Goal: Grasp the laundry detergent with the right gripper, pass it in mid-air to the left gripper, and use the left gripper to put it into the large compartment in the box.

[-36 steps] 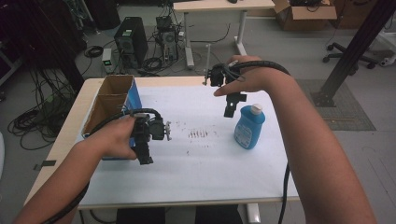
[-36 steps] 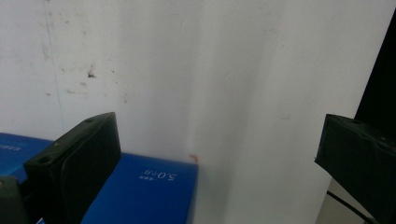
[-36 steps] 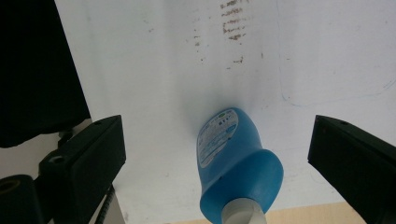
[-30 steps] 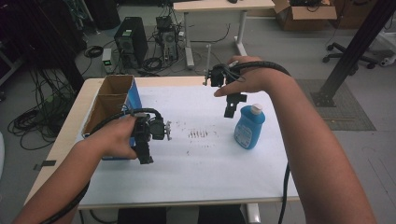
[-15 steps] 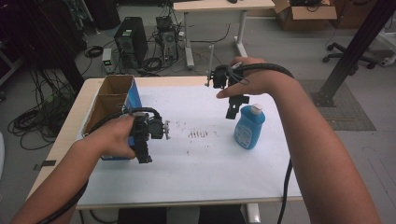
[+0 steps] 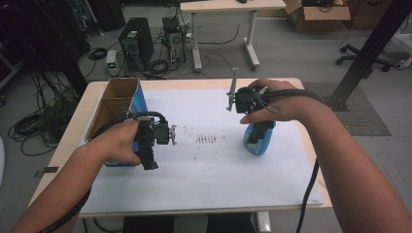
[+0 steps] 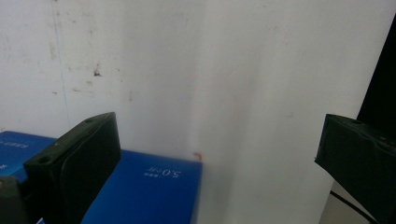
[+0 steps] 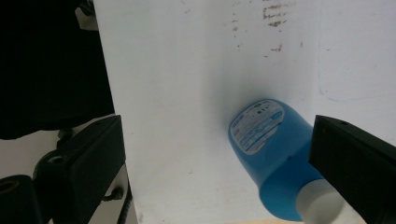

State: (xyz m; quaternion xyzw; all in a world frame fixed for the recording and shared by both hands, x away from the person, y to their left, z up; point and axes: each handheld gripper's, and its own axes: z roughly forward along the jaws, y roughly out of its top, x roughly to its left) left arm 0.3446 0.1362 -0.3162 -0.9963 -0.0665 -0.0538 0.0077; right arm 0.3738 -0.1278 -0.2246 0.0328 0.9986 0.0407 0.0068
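The bottle (image 6: 257, 138) is taken as the landmark: it stands upright on the white sheet (image 6: 214, 170), to the right of the dark smudges at the sheet's middle. The right gripper (image 6: 260, 131) is held directly above it, pointing down; in the right gripper view the jaws are spread wide, with the cap (image 8: 327, 203) and shoulder lying between them but not touched. This placement is judged to be a lining-up for a grasp from above.

The left gripper (image 6: 148, 162) is kept well to the left of the bottle, just beside the box (image 6: 119, 102), its jaws likewise spread and holding nothing. It is judged to be parked out of the way.

The bottle is made of smooth, glossy blue plastic, rounded and flattened in section, with a pale printed label (image 8: 257, 126) and a white cap. The box is open-topped brown cardboard with a blue printed side. The sheet is matte and scuffed.
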